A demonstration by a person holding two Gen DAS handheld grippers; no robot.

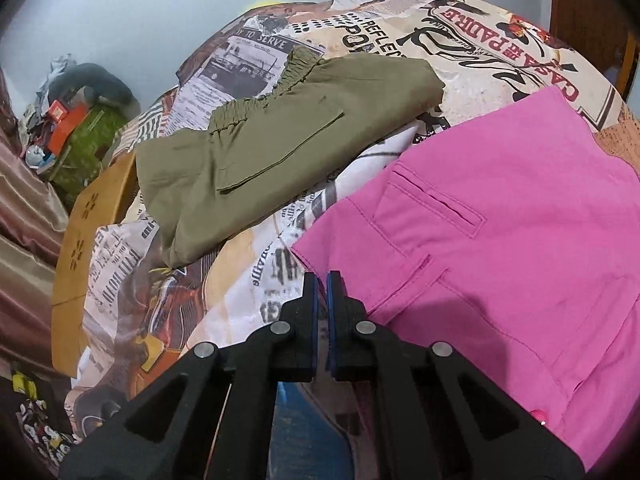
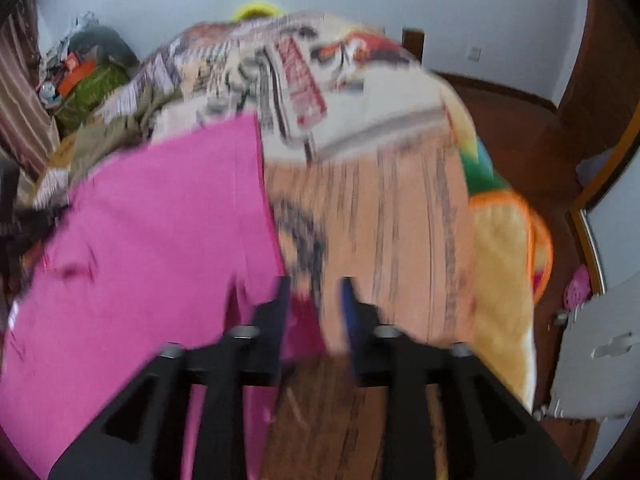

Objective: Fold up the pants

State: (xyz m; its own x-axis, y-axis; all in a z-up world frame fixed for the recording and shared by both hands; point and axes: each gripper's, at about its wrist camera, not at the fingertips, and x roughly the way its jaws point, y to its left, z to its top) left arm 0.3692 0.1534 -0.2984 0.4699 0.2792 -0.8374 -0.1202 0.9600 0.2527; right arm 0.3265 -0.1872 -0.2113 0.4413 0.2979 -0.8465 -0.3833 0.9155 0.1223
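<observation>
Left claw (image 1: pixel 322 280) closed, empty; right claw (image 2: pixel 316 286) parted beside pink pants (image 2: pixel 160 220)

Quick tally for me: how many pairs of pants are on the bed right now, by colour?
Olive green pants: 1, folded
Pink pants: 1
Total: 2 pairs on the printed bedspread
</observation>
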